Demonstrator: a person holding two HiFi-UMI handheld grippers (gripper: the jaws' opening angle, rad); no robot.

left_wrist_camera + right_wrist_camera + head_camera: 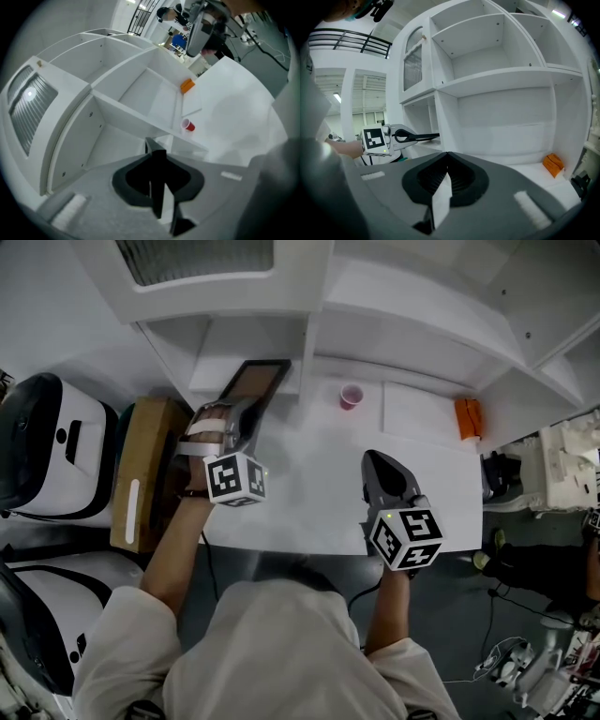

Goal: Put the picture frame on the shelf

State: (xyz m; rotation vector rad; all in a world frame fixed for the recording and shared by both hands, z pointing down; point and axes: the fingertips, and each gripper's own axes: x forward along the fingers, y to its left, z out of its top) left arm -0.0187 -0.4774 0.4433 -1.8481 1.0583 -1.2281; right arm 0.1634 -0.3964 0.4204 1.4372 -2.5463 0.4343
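The picture frame (255, 383) has a dark border and a brown panel. My left gripper (240, 420) is shut on its near end and holds it tilted over the white table (309, 493). Its far end reaches the mouth of the white shelf unit's (309, 306) lower left compartment. In the left gripper view the frame (158, 187) shows edge-on as a dark slab clamped between the jaws, facing that compartment (117, 145). My right gripper (379, 468) hovers over the table's right half, shut with nothing in it. From the right gripper view, the left gripper (401, 136) holds the frame (424, 137) level at the shelf.
A small red cup (351, 395) stands on the table by the shelf's divider. An orange object (468, 416) lies at the far right, beside a flat white board (417, 413). A brown wooden box (145, 470) and white-and-black machines (47, 442) flank the table's left edge.
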